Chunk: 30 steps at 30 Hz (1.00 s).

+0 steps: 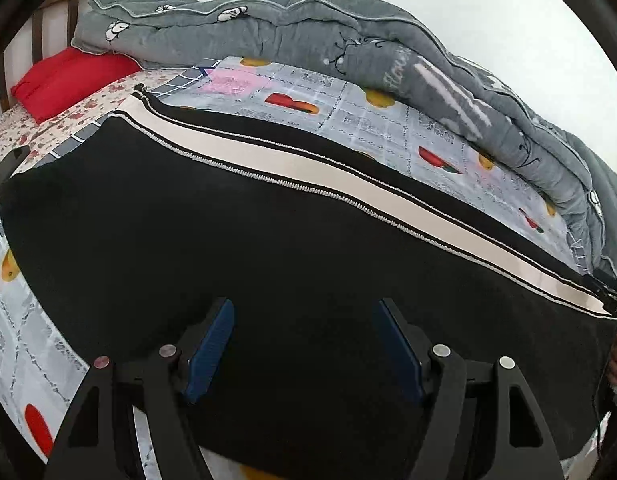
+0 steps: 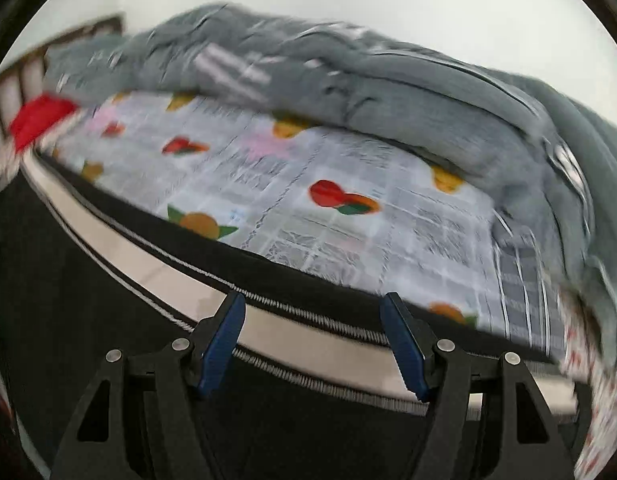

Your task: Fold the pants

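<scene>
Left wrist view: black pants with a cream side stripe lie flat across the bed, filling mid-frame; left hand-held gripper open above them. Right wrist view: right hand-held gripper open, empty, over the stripe.

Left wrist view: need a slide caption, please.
Open left gripper above black pants with a cream side stripe, spread on a fruit-print bedsheet.

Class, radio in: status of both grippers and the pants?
Left gripper open, empty. Right gripper open, empty. Black pants flat on bedsheet. Nothing in the way.
</scene>
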Motion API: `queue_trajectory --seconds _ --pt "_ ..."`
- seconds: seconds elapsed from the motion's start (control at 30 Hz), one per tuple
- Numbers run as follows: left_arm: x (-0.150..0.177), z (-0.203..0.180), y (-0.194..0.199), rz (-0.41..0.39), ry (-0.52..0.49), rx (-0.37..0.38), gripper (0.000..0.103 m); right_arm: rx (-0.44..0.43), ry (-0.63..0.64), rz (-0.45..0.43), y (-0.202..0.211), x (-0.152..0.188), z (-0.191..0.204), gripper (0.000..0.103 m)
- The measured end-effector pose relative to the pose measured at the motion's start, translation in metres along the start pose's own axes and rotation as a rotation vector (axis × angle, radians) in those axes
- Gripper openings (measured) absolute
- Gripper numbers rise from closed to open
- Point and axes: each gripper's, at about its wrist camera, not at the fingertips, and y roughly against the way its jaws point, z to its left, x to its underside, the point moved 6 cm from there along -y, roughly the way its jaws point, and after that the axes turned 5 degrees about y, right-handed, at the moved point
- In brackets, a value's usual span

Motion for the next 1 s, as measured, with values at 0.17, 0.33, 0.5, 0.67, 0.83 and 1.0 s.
queue_trajectory --seconds 0.17,0.33,0.5,0.67,0.83,1.0 --pt "-0.001 -0.002 -0.005 0.004 -0.013 0.007 0.074 -0.080 0.073 0.101 -0.052 0.000 0.004 0.063" --pt "-0.003 0.009 0.005 0.001 -0.019 0.033 0.074 -0.111 0.142 -0.027 -0.033 -0.003 0.015 0.007" --pt "-0.004 0.032 0.016 -0.024 0.003 0.047 0.074 -0.159 0.021 0.043 -0.054 0.000 0.001 0.009" --pt "-0.013 0.061 0.036 -0.077 0.042 0.036 0.074 0.056 0.050 0.043 -0.040 -0.005 0.009 0.022" --pt "-0.011 0.119 0.042 -0.103 0.186 0.020 0.074 -0.021 -0.165 -0.003 0.007 -0.003 0.016 0.049" --pt "-0.018 0.166 0.036 -0.128 0.286 0.056 0.074 0.009 -0.278 -0.011 0.039 0.026 0.034 0.053"
